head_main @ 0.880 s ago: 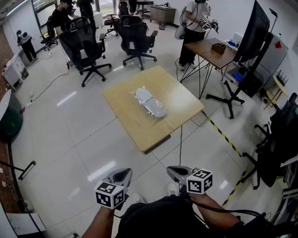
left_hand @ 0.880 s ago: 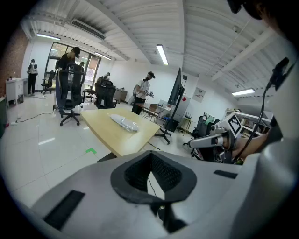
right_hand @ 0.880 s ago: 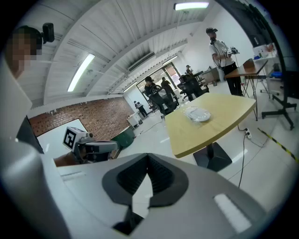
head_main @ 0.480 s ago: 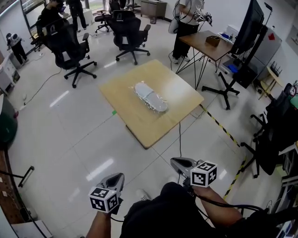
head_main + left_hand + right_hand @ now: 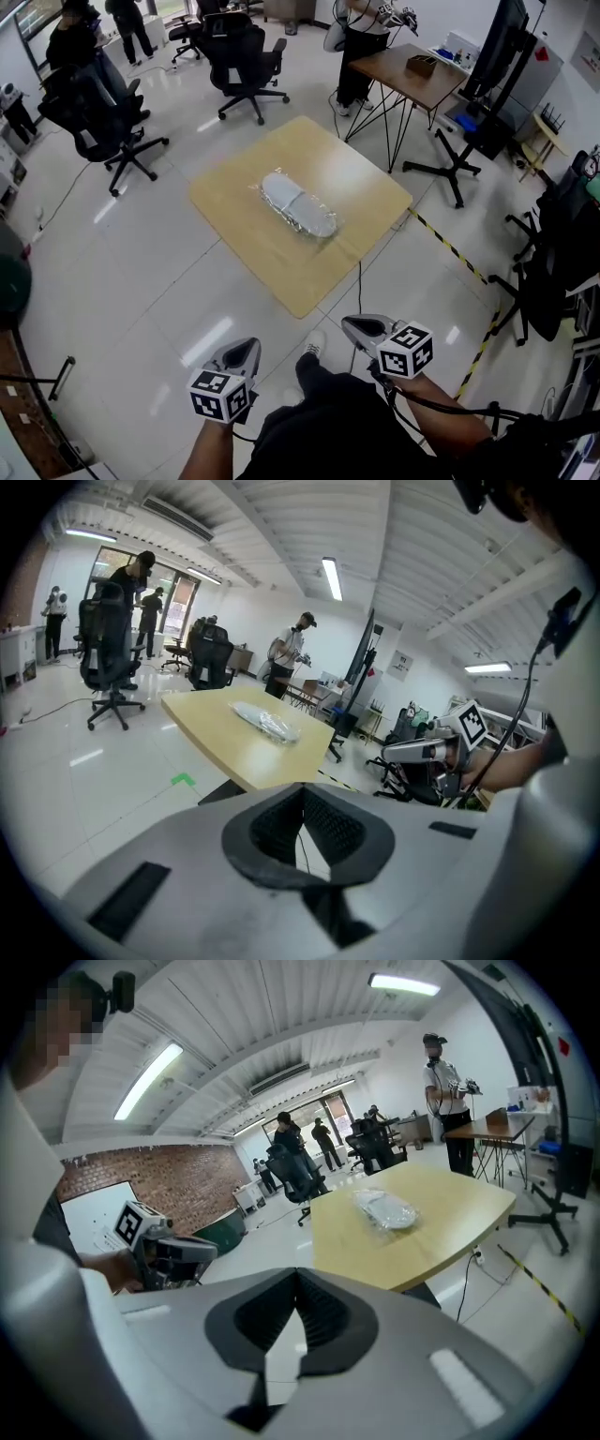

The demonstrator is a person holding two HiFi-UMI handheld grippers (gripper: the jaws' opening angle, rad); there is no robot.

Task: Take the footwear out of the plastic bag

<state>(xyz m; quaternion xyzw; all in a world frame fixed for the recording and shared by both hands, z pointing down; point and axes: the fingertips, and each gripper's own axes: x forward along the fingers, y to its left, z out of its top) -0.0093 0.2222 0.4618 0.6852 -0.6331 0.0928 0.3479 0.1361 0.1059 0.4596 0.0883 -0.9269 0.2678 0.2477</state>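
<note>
Fingers (image 5: 267,832) of the left gripper (image 5: 246,350): pressed tight together, holding nothing. Same story on the right gripper (image 5: 362,327): shut all the way, empty.

Both down low in the head view, one a little left of the bottom middle, one a little right of it, tipped down at the shiny floor (image 5: 141,281). Well apart from the table (image 5: 370,192) higher up in the frame.

In the middle of the head view, on that yellow table top: plastic bag (image 5: 277,187), lying flat and long. Inside it, footwear (image 5: 312,217), pale grey. Maybe one shoe, maybe two laid end to end; too small from here to say for sure.

Probably light to lift. Bag thin, soft, crinkly and shiny, so likely slippery and quick to scrunch or slide away on the smooth wood. Footwear firmer than the bag, and not the kind of thing to break from a squeeze.

Best guess for a good hold: pinch a loose bit of plastic at one end with one gripper to keep the bag still, then take the footwear by its edge or heel with the other and pull. Open end of the bag not clear from this far.
</note>
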